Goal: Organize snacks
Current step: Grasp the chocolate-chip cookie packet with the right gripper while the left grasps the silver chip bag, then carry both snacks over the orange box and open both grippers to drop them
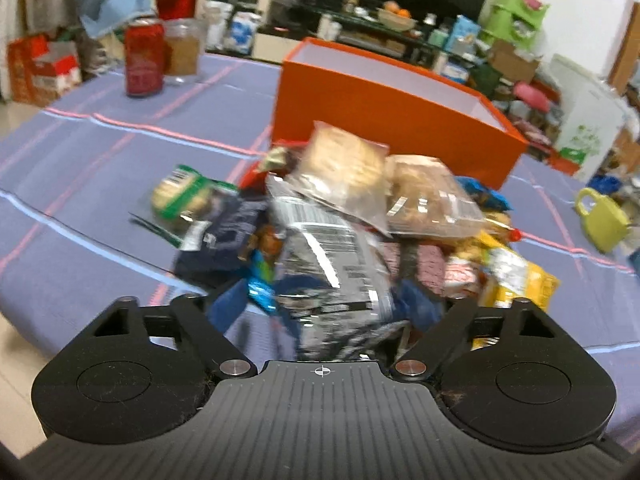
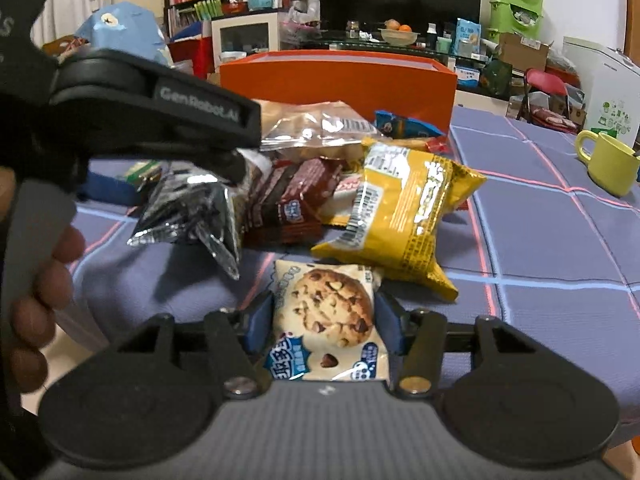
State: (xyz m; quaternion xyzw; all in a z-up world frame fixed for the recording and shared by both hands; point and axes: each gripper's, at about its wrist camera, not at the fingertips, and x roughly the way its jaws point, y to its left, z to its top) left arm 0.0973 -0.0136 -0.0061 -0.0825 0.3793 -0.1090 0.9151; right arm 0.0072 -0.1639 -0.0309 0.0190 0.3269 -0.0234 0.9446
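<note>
Cluttered room behind, checked tablecloth (image 1: 80,184) holds our snack pile (image 1: 344,216) before the seemingly empty orange box (image 1: 384,120): right gripper (image 2: 324,320) clamps the cookie packet (image 2: 328,320), left gripper (image 1: 328,304) closes around a silver packet (image 1: 332,264), grip unclear, sorting barely begun.

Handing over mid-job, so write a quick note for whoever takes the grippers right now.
Left gripper: appears shut on the silver packet, at the near edge of the pile.
Right gripper: shut on the cookie packet, low over the table.
Orange box: open, behind the pile; no snacks visible inside, floor hidden.
Done: nothing visibly boxed.
Left: both held packets, the yellow packet and the remaining heap.
</note>
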